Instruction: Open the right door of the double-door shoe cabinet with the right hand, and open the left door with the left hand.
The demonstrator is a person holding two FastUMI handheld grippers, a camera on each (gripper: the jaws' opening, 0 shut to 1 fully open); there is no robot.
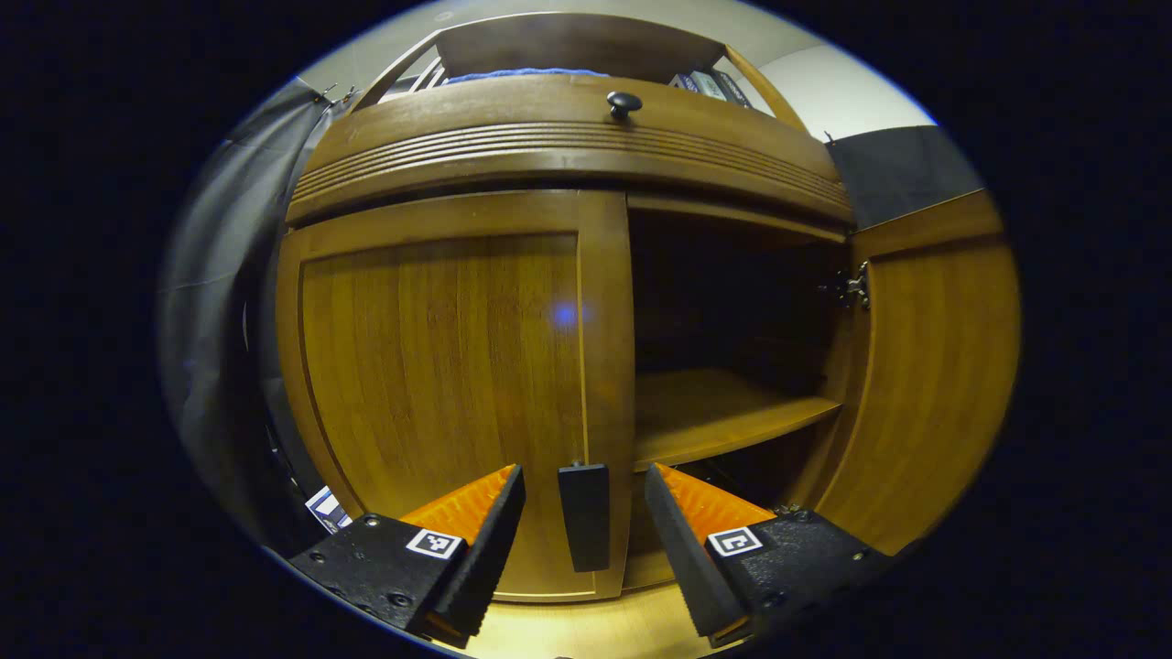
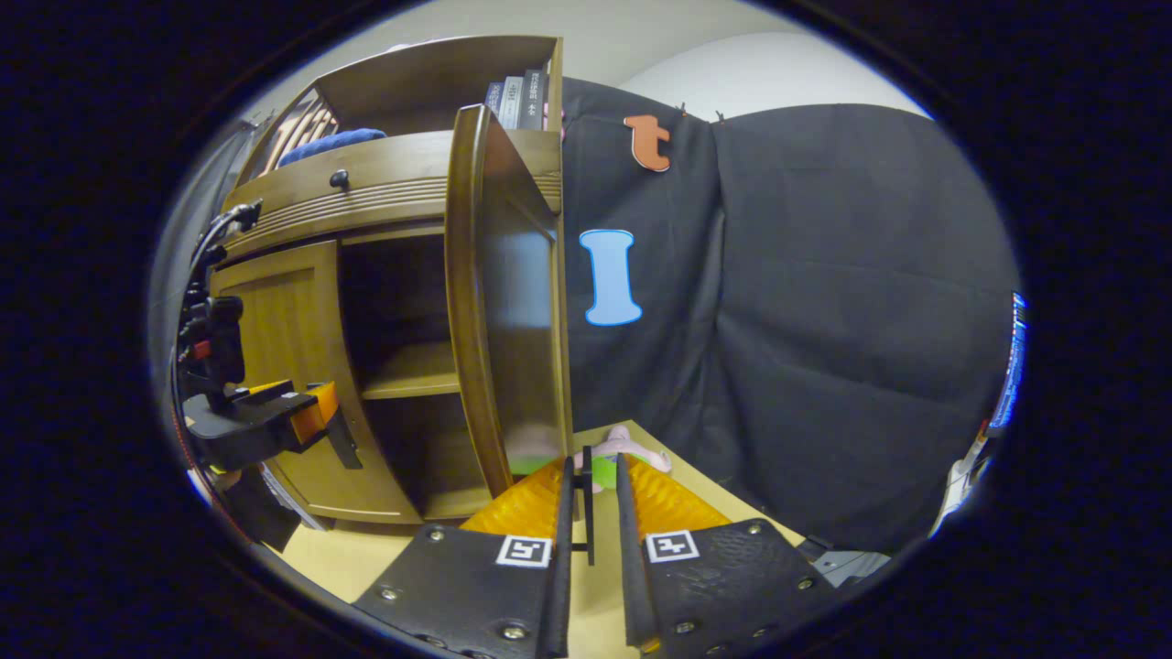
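**Left handle slip risk, right door already out**

While the left door [image 1: 439, 366] sits shut, its handle [image 1: 584, 515] stands between my left gripper [image 1: 584, 513] fingers, spread wide, touching nothing; closing off-centre could let it slip; right door [image 2: 499, 302] swung open, its thin handle [image 2: 587, 499] in my right gripper [image 2: 591, 499], jaws nearly together, contact unclear; shelf [image 1: 723, 416] exposed; pulling further may strain the hinge [image 1: 853, 288].

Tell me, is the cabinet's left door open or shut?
Shut: the left door sits flush in the frame, while the right door stands swung out.
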